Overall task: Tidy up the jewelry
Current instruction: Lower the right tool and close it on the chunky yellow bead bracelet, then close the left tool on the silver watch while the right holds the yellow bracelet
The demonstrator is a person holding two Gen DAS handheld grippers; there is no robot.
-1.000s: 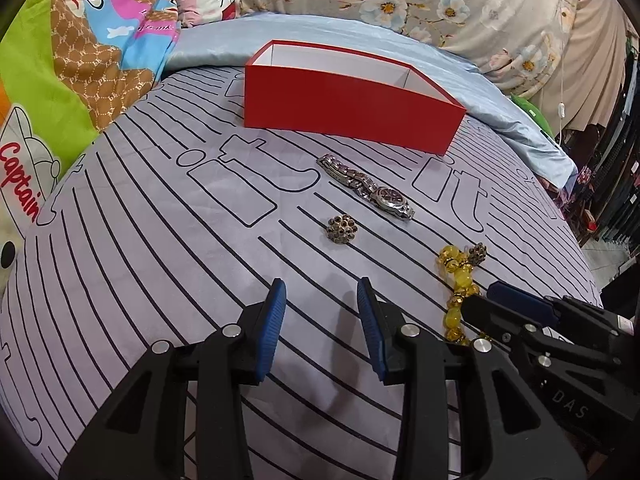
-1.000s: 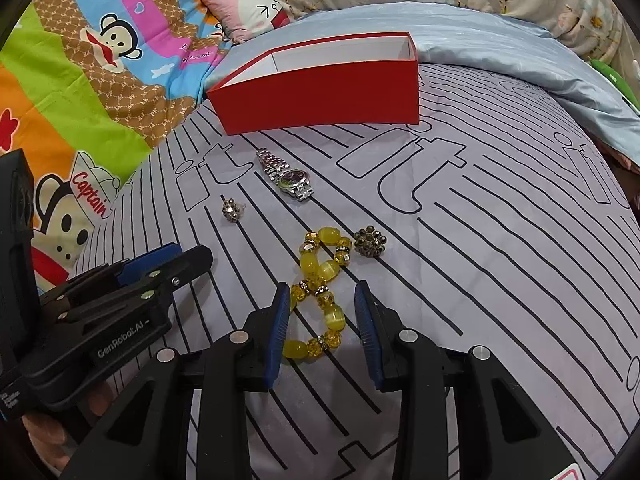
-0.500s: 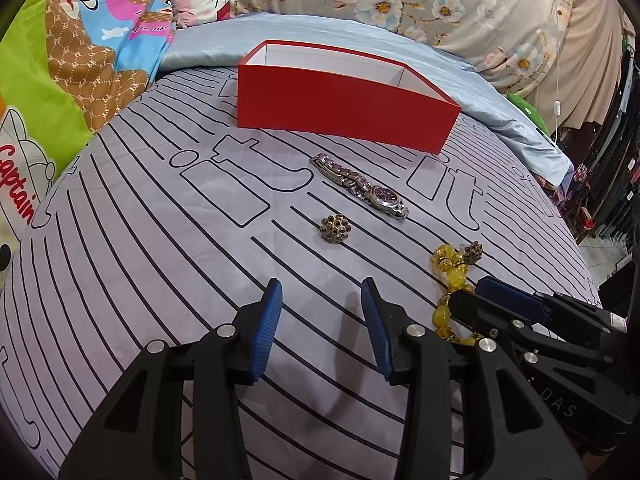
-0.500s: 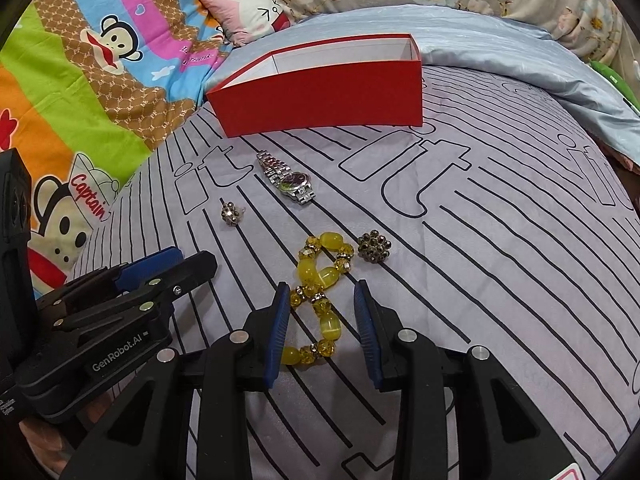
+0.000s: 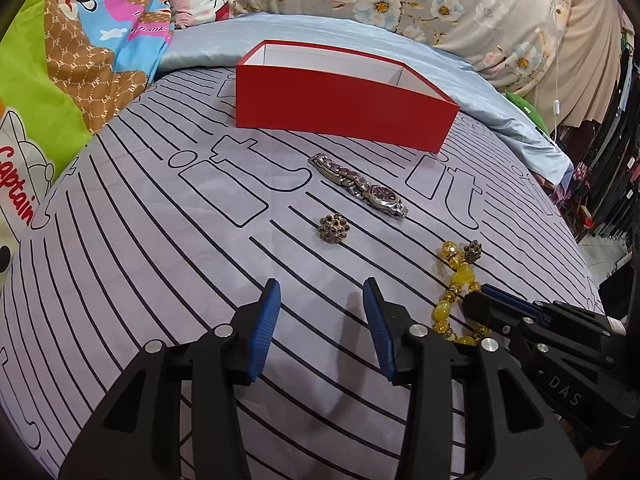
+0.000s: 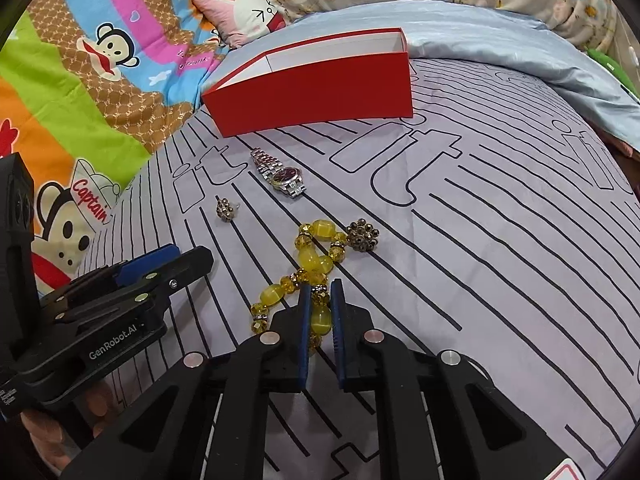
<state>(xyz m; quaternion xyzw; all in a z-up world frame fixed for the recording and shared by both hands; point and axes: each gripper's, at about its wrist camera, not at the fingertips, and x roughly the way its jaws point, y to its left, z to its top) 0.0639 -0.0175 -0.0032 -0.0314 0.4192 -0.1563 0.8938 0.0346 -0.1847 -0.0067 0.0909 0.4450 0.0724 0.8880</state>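
Monkey-print blanket (image 6: 92,92), pink pillow (image 6: 244,12), perhaps floral bedding (image 5: 440,0).

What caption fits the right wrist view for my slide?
Right gripper closed on yellow beaded bracelet lying on striped bedsheet, open red cardboard box beyond.

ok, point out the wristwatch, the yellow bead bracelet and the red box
wristwatch (image 6: 286,178), right wrist view, on the dial.
yellow bead bracelet (image 6: 316,262), right wrist view, on a large bead.
red box (image 5: 340,106), left wrist view, on its front wall.

The bedsheet (image 6: 500,208) was lilac with black lines. At twelve o'clock stood a red box (image 6: 316,92), white inside. The bead bracelet (image 6: 312,264) was yellow; the watch (image 6: 280,176) silver, dark-dialled.
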